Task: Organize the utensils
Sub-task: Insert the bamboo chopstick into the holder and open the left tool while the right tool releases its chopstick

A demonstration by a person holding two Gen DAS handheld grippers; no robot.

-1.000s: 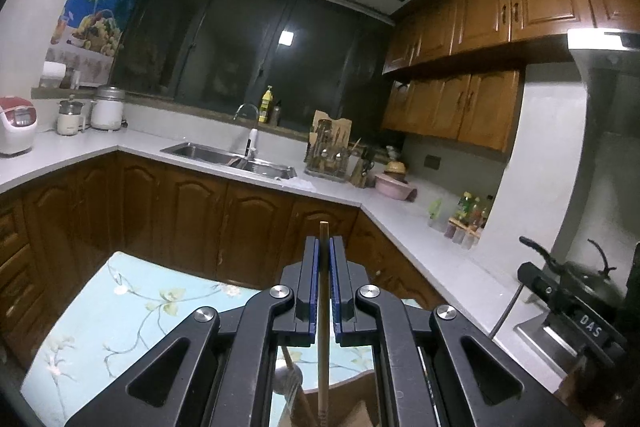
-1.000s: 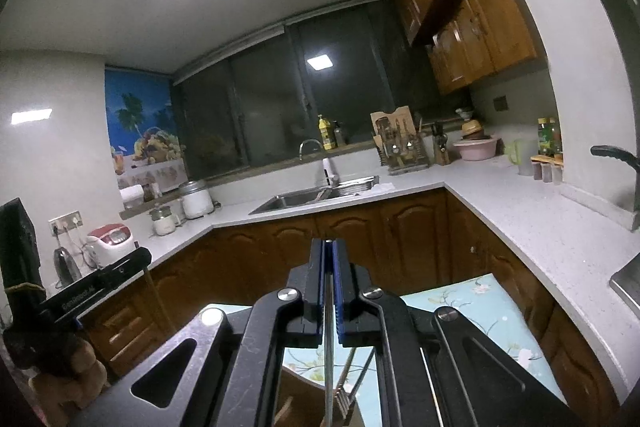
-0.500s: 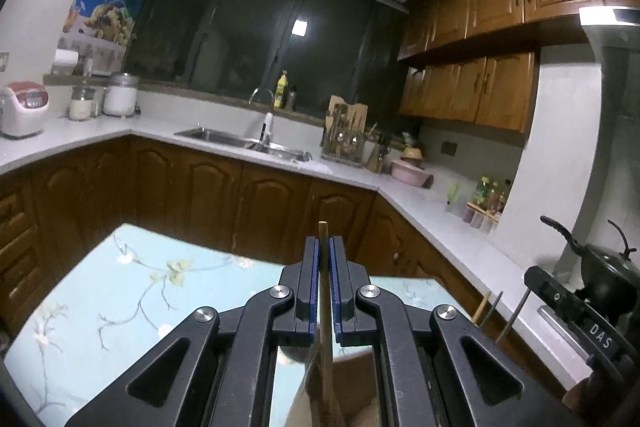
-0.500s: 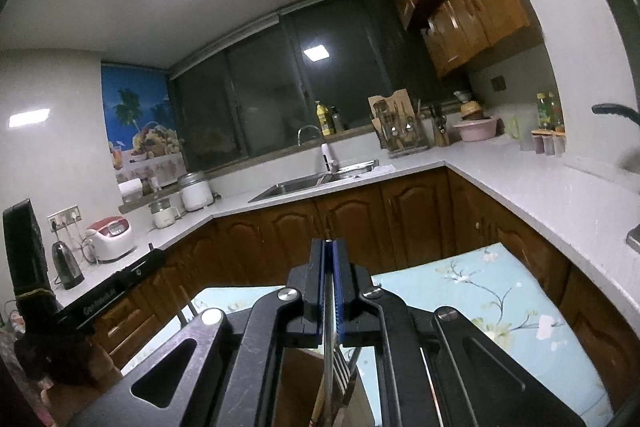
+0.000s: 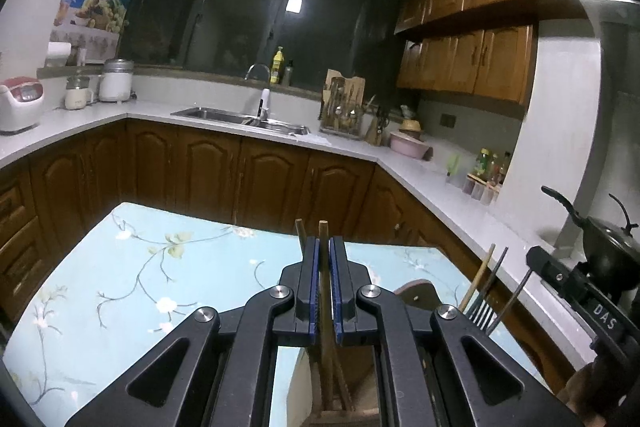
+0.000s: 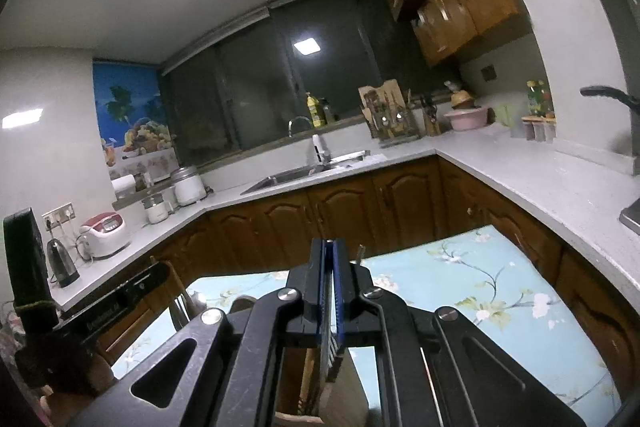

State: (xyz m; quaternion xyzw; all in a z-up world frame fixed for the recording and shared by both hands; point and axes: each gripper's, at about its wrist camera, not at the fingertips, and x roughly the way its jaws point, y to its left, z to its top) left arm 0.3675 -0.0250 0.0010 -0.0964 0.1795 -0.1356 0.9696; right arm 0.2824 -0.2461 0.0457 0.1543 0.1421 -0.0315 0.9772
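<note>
One pale-blue, flower-printed counter (image 5: 132,267) is carrying one brown wooden utensil holder (image 5: 416,293), only partly showing behind the tool bodies. The two black tongs are both hanging over it. The left tongs (image 5: 325,283) are pinching one slim wooden stick (image 5: 323,231), standing upright between the blue pads; a second stick (image 5: 299,229) is rising just beside. The right tongs (image 6: 330,291) are clamping one thin metal fork (image 6: 329,341), tines pointing down.
</note>
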